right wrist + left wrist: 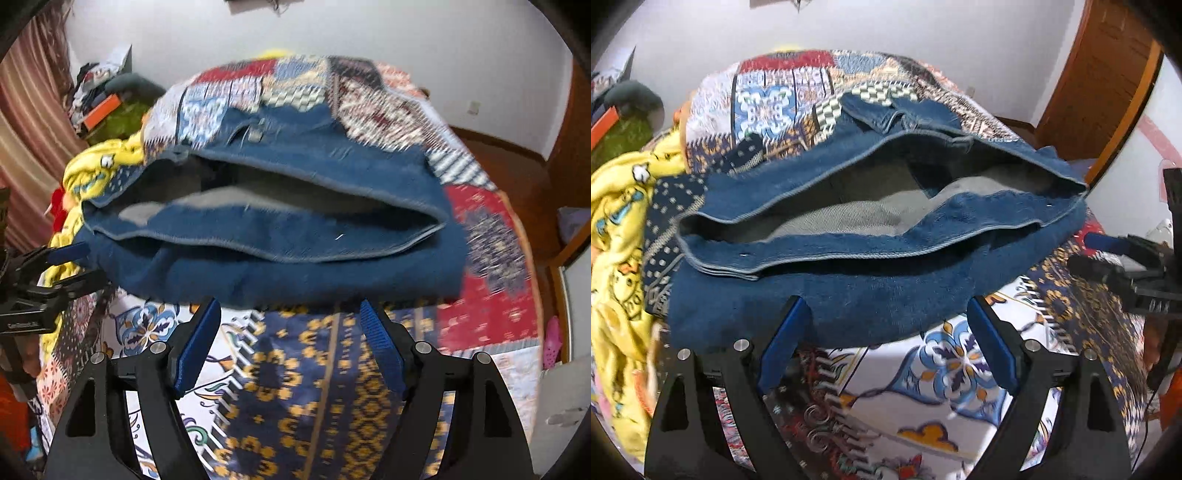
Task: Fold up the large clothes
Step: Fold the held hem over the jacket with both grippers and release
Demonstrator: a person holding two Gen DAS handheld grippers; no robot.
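A patchwork bedspread [783, 107] carries a folded blue denim garment [871, 295], its far layers gaping and blurred, just ahead of the left gripper [886, 317] and right gripper [290, 314], both spread wide, holding nothing

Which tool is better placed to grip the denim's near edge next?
Probably the left tool: open, with the denim edge already between its fingers. The right tool, also open, stops just short of it.
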